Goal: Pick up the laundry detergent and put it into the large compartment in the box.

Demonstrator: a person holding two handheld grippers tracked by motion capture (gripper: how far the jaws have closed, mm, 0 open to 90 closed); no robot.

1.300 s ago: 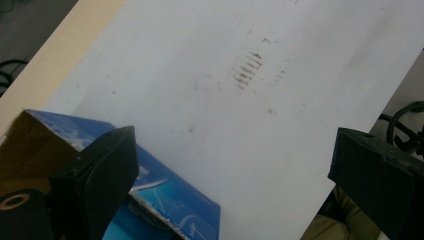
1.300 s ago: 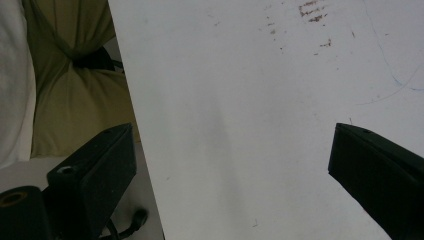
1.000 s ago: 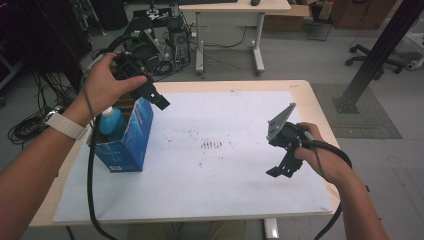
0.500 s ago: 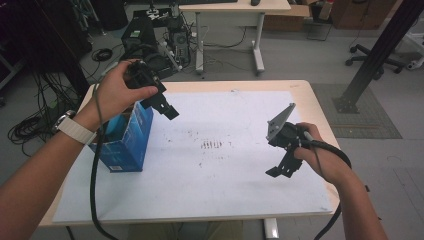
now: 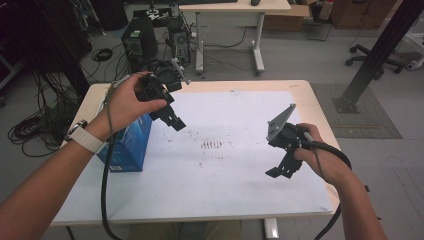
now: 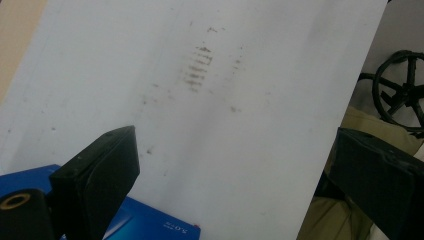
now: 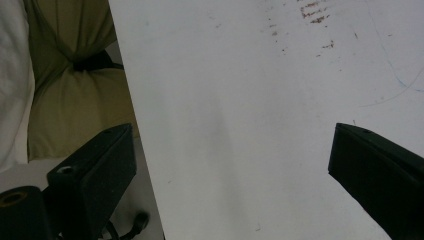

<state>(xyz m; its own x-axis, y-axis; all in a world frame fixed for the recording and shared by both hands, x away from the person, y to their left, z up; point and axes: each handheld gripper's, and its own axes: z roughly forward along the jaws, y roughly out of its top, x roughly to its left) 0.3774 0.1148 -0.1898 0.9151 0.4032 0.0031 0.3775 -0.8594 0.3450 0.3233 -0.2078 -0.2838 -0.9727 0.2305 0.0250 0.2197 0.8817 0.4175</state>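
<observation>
A blue cardboard box (image 5: 125,146) stands near the left edge of the white sheet (image 5: 225,175) that covers the table. My left gripper (image 5: 173,119) hangs in the air just right of the box and above the sheet, open, nothing between its jaws. In the left gripper view the left gripper (image 6: 235,145) has its jaws wide apart over the smudged sheet (image 6: 200,65), with a corner of the blue box (image 6: 150,227) below. My right gripper (image 5: 281,169) hovers over the sheet's right side. The right gripper (image 7: 232,132) is open and empty above the sheet's near edge.
Dark smudges (image 5: 214,144) mark the sheet's middle. The wooden table rim (image 5: 320,107) shows at the right. Behind the table are a computer tower (image 5: 140,42), cables, a desk (image 5: 235,10) and a black post (image 5: 375,55). The person's olive trousers (image 7: 75,100) lie beyond the near edge.
My left gripper has moved right and forward, from over the blue box out toward the middle of the sheet. The right gripper has stayed put.
</observation>
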